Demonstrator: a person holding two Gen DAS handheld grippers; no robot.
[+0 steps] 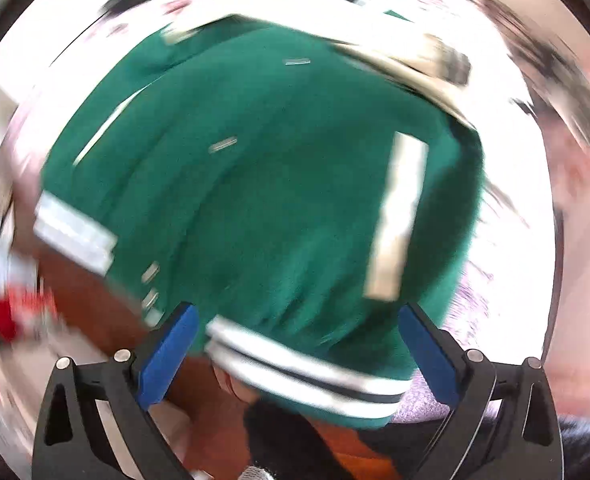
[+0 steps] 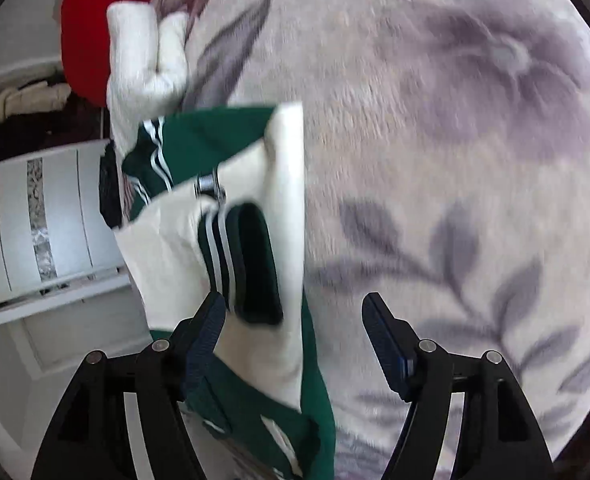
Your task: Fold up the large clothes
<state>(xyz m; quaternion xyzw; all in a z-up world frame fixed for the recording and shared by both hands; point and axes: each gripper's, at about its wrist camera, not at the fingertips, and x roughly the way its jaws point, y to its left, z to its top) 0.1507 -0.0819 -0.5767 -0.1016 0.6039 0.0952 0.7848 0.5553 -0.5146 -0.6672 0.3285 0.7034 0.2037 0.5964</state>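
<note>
The left hand-held gripper [image 1: 297, 354], black-framed with blue pads, is standing with its jaws spread wide, gripping nothing, above the green knit jacket with cream panels and white-striped ribbed cuffs [image 1: 263, 184], which is lying blurred across the bed. The right hand-held gripper [image 2: 293, 336] is likewise gaping open, its left pad just beside the jacket's folded cream sleeve. Around it the plush grey floral bedspread [image 2: 455, 160] is stretching bare, and a red garment [image 2: 83, 20] is lying at the bed's edge.

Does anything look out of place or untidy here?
Yes. The green jacket lies bunched at the edge of the floral blanket, its striped cuff crumpled over a white sleeve, not yet folded flat.
</note>
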